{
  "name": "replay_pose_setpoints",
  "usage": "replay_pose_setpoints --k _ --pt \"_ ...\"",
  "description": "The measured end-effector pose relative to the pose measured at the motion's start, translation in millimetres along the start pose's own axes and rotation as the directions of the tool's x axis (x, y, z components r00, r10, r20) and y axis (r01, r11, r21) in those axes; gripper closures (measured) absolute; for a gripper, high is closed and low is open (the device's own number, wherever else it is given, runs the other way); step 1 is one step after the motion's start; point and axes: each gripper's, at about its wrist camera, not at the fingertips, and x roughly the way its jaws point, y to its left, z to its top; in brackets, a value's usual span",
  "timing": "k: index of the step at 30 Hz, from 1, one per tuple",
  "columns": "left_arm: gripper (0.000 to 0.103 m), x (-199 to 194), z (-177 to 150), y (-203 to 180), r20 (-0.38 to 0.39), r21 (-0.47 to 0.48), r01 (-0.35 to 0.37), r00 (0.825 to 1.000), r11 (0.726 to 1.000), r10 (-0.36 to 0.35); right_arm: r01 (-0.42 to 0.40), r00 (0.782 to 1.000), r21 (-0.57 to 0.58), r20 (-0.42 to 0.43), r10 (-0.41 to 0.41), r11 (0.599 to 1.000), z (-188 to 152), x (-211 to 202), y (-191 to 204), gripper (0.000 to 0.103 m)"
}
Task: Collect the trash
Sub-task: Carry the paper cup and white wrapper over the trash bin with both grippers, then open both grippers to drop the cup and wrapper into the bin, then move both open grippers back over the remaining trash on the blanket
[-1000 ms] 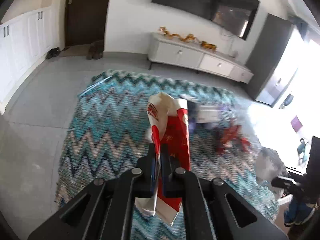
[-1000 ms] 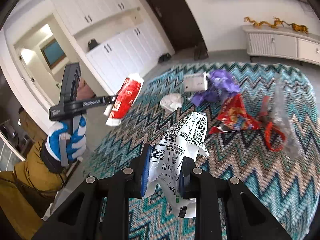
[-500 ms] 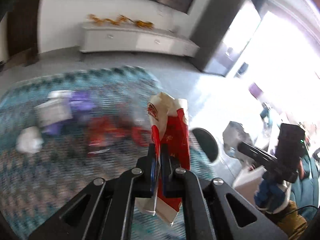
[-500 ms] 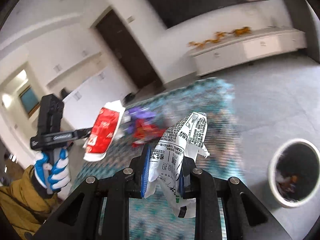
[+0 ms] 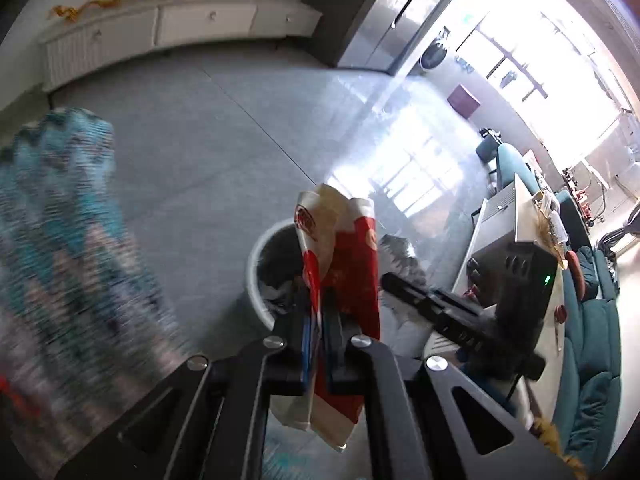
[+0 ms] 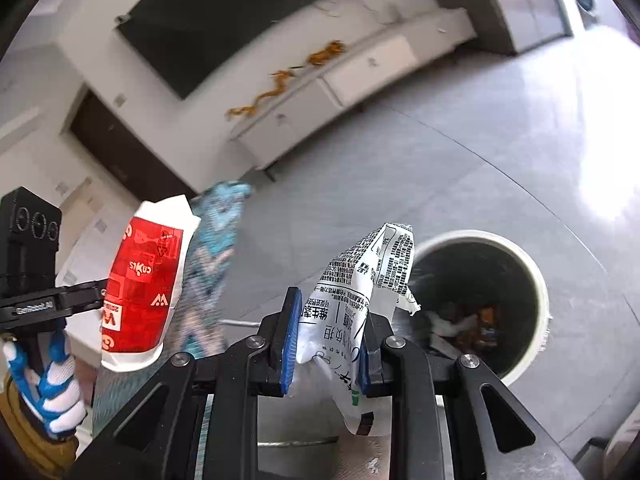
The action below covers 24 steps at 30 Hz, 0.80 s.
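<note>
My left gripper [image 5: 316, 316] is shut on a red and white wrapper [image 5: 344, 264], held up in the air; the same wrapper [image 6: 144, 284] shows at the left of the right wrist view. My right gripper [image 6: 326, 320] is shut on a white wrapper with black print [image 6: 360, 280]. A round white trash bin [image 6: 532, 280] with trash inside stands on the grey floor just right of my right gripper. In the left wrist view the bin [image 5: 256, 264] sits behind the red wrapper, and my right gripper's body [image 5: 460, 312] is beside it to the right.
A teal zigzag rug [image 5: 60, 220] lies to the left, blurred. A white low cabinet [image 6: 340, 80] runs along the far wall under a dark screen. A white table [image 5: 520, 240] and teal sofa [image 5: 588, 340] stand at the right. Bright windows glare on the floor.
Both grippers have swung right, away from the rug and its scattered trash, toward the bin, which is now close and larger in view. Both wrappers stay gripped.
</note>
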Motion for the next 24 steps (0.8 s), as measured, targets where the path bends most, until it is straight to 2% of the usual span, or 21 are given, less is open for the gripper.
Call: replay_pose_setpoints --k 4,8,9,11,12,13,14,19,24 --pt "0.097 48 20 -8 -0.045 -0.028 0.022 0.999 0.999 -0.023 0.044 0.999 0.053 -0.014 -0.043 0.998 3 13 -34 0.075" --pt "0.096 80 27 -6 -0.074 -0.065 0.038 0.996 0.997 -0.042 0.091 0.996 0.103 -0.024 -0.089 0.991 6 30 -61 0.073" --pt "0.094 90 31 -5 -0.086 -0.08 0.042 0.995 0.996 -0.049 0.109 0.994 0.116 -0.025 -0.107 0.987 7 33 -68 0.072" --pt "0.088 100 31 0 -0.099 -0.118 0.068 0.992 0.991 -0.08 0.127 0.992 0.136 -0.025 -0.125 0.982 7 38 -76 0.063" --pt "0.078 102 29 0 -0.099 -0.131 0.082 0.991 0.988 -0.095 0.139 0.99 0.144 -0.025 -0.137 0.98 6 38 -78 0.062" --pt "0.068 101 27 1 -0.096 -0.135 0.089 0.99 0.987 -0.102 0.15 0.989 0.153 -0.025 -0.148 0.977 7 39 -83 0.062" --pt "0.066 97 24 0 -0.087 -0.127 0.092 0.991 0.988 -0.104 0.152 0.988 0.16 -0.023 -0.15 0.975 7 39 -84 0.062" --pt "0.066 62 17 -2 -0.027 -0.074 0.064 0.997 0.995 -0.067 0.151 0.988 0.16 -0.004 -0.152 0.975 2 25 -73 0.061" --pt "0.066 -6 1 -1 0.102 -0.024 -0.011 0.995 1.0 0.013 0.138 0.989 0.06 0.04 -0.14 0.989 7 7 -31 0.059"
